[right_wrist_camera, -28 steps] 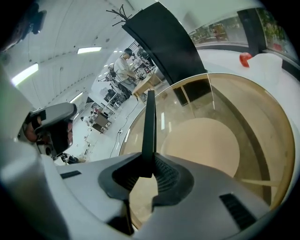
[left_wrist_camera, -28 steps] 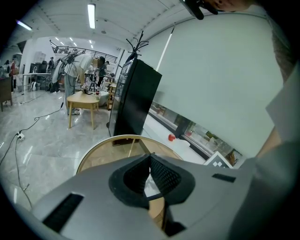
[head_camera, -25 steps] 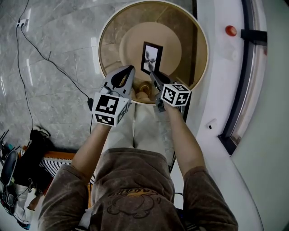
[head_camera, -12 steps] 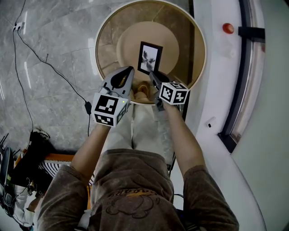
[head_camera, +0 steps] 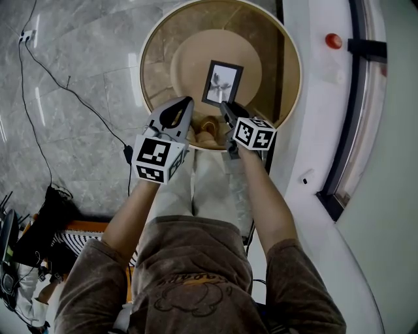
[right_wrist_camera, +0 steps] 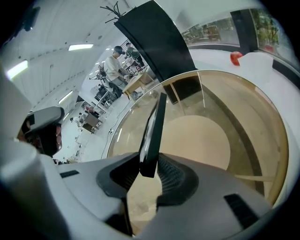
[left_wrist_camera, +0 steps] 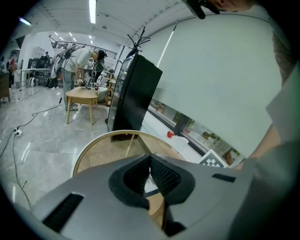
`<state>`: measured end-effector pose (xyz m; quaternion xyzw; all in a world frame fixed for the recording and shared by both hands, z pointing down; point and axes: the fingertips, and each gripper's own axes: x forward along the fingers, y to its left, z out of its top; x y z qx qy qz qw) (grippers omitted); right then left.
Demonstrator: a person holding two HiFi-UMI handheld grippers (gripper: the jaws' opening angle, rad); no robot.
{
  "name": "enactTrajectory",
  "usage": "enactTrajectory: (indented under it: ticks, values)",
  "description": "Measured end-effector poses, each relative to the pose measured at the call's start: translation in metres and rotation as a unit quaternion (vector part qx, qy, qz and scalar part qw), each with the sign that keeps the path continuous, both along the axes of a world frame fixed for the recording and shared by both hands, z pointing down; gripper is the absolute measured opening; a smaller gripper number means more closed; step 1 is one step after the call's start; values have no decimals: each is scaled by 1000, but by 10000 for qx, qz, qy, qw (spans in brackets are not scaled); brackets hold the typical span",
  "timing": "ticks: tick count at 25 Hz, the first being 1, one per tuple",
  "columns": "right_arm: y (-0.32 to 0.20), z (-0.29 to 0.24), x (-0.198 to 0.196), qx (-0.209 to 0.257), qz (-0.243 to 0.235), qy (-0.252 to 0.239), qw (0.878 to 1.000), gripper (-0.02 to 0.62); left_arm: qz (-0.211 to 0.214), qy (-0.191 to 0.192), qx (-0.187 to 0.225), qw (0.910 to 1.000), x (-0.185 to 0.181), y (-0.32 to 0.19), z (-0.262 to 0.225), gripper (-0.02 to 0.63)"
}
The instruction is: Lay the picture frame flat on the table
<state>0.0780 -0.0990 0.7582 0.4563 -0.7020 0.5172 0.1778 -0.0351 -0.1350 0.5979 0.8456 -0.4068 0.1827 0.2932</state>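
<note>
Bright, even indoor light from ceiling strip lamps (left_wrist_camera: 92,10), glare streaks on the polished floor (head_camera: 91,39), gripper views bowed and dark-cornered.

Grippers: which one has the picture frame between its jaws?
The right gripper; its jaws have just been opening, picture frame between them. The left gripper has shut, empty jaws.

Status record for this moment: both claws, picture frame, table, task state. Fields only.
left claw: shut, empty, at the table's near edge
right claw: jaws have just been opening; frame's lower corner sits between them, gap at one pad
picture frame: over the tabletop, edge-on in the right gripper view, not lying flat
table: round, see-through top
task: not done yet
</note>
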Motion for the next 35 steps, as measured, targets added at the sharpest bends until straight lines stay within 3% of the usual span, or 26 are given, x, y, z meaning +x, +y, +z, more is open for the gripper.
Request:
enactTrajectory:
  ticks: [11, 17, 30, 35]
  values:
    - [2, 11, 5, -55, 104, 121, 9999, 148, 26, 40, -121, 9999, -1, 5, 9, 18]
    - [6, 24, 12, -132, 75, 472, 9988, 164, 27, 13, -149, 9999, -7, 6, 13, 18]
    - [8, 35, 21, -208, 44, 585, 9981, 177, 56, -24, -245, 9997, 8, 10, 22, 18]
    - [12, 43, 24, -318, -63, 882, 9956, 175, 44, -33, -293, 9996, 6, 8, 25, 18]
